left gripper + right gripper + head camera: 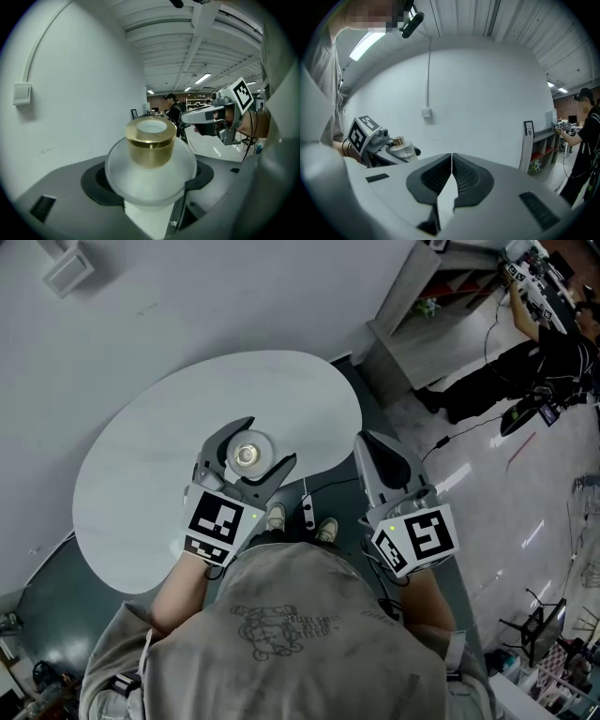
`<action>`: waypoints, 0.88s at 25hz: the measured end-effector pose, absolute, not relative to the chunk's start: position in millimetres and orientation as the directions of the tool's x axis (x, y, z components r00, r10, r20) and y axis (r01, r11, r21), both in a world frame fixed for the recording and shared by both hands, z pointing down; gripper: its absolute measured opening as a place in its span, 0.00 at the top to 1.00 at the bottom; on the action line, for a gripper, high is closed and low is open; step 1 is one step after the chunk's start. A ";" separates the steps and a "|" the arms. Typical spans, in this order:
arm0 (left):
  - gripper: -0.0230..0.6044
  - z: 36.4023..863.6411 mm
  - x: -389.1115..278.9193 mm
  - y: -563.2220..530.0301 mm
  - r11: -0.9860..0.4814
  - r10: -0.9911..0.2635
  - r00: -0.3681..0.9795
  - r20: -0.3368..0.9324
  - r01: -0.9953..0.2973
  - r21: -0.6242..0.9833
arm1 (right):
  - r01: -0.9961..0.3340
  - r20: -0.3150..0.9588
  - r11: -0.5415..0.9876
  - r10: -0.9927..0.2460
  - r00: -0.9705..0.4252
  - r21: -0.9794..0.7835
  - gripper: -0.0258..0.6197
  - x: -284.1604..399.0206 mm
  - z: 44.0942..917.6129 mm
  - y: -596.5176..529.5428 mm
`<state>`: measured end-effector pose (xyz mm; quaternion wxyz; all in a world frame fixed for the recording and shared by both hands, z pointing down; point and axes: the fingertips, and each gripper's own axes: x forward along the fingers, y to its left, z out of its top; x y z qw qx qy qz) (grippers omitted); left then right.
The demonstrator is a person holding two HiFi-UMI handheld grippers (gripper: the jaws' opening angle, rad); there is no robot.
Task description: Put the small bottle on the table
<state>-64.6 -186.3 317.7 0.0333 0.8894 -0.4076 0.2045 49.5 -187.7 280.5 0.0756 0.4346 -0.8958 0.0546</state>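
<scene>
Head view: left gripper (pixel 271 441) holds small frosted bottle (pixel 246 456) over round white table (pixel 141 474); right gripper (pixel 368 441) off table's edge. Left gripper view: jaws part-open, clamped on bottle's round body, gold cap (pixel 150 140) up. Right gripper view: jaws pressed together, nothing btwn them.

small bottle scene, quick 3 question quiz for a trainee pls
1. True or false: the right gripper is shut with nothing between its jaws.
2. The small bottle has a neck band that is: A gold, B red, C black.
3. Fill in: in the head view, the left gripper holds the bottle over the round white ____.
Key: 1 true; 2 A; 3 table.
</scene>
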 end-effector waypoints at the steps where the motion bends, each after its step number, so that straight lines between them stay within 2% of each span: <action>1: 0.42 319.3 -63.2 -188.3 -0.666 -0.710 0.584 0.393 -0.739 -0.103 | -0.786 0.188 0.618 -0.769 -0.612 -0.030 0.91 50.8 282.0 -189.5; 16: 0.42 349.8 -44.3 -241.2 -0.695 -0.690 0.604 0.399 -0.707 -0.132 | -0.790 0.235 0.613 -0.766 -0.599 -0.012 0.91 51.0 304.1 -238.7; 22: 0.42 382.0 -39.1 -266.5 -0.689 -0.678 0.605 0.419 -0.721 -0.073 | -0.796 0.278 0.604 -0.760 -0.588 -0.032 0.91 47.7 330.4 -259.0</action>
